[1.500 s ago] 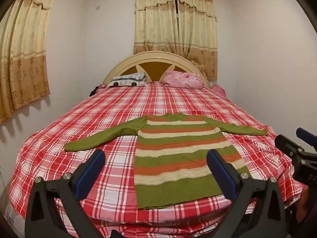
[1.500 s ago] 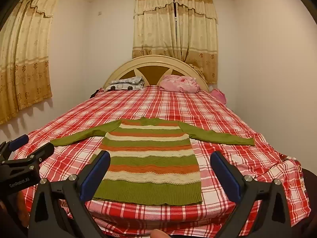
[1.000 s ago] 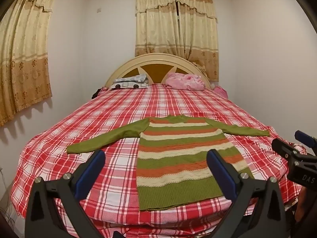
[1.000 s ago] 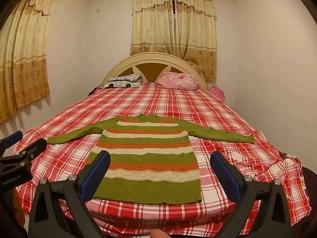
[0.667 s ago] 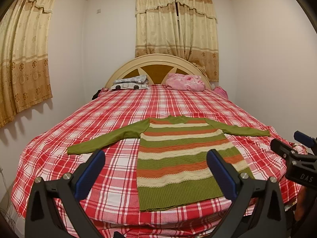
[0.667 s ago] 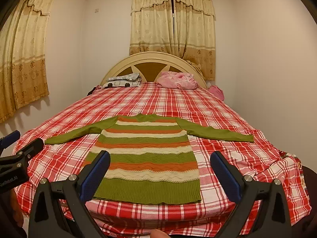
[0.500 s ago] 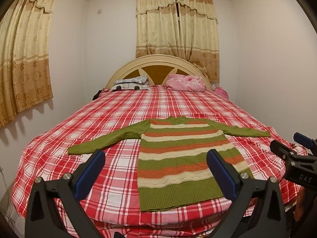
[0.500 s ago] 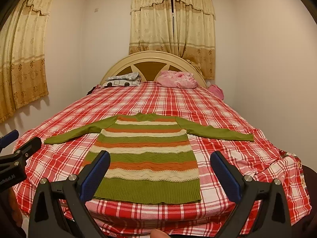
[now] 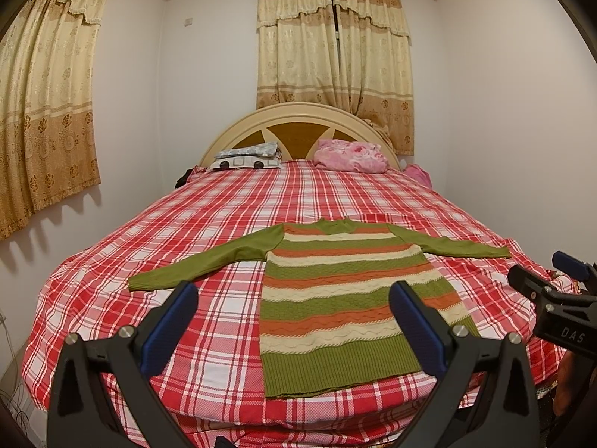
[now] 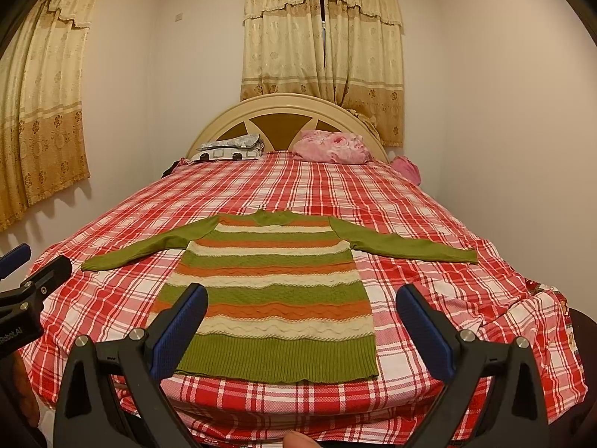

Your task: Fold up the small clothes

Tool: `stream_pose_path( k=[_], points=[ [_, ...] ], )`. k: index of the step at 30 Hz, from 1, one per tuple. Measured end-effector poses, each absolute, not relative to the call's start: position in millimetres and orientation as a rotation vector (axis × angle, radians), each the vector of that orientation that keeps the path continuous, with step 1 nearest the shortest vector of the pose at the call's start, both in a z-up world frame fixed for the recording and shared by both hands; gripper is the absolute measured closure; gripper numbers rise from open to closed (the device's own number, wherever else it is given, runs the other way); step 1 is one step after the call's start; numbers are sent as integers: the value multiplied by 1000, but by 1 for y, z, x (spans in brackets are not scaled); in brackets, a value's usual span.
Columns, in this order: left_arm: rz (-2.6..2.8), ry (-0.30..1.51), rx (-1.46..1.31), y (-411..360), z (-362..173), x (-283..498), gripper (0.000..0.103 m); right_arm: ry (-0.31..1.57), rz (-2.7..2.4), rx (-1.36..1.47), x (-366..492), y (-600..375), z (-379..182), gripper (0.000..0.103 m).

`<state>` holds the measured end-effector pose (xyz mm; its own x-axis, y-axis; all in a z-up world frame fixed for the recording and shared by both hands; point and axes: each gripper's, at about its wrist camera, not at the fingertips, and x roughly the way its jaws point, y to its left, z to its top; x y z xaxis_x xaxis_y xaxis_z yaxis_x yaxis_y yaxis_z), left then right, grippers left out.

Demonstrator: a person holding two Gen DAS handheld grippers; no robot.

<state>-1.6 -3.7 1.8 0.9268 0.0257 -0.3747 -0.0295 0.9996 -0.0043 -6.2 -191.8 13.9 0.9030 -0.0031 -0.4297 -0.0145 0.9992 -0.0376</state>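
A small knit sweater (image 9: 350, 298) with green, orange and cream stripes and green sleeves lies flat on the red plaid bed (image 9: 224, 216), hem toward me, both sleeves spread out. It also shows in the right wrist view (image 10: 276, 291). My left gripper (image 9: 293, 295) is open and empty, held above the foot of the bed, short of the hem. My right gripper (image 10: 301, 296) is open and empty, also short of the hem. Each gripper shows at the edge of the other's view: the right (image 9: 552, 298) and the left (image 10: 26, 283).
Patterned pillows (image 9: 246, 158) and a pink bundle (image 9: 349, 155) lie at the headboard (image 9: 298, 127). White walls close in on both sides, with curtains (image 9: 332, 56) behind the bed and on the left. The bedsheet bunches at the right front corner (image 10: 541, 298).
Both grippers have drifted slightly back and upward from the bed; the sweater sits a little lower in view. The jaws stay open and the sweater has not moved.
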Motion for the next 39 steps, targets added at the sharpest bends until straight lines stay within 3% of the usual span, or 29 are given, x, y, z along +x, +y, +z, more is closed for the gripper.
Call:
stream_pose_path(
  k=[39],
  points=[
    [30, 391, -16, 4, -1, -2, 0, 456, 6, -41, -4, -191, 10, 2]
  ],
)
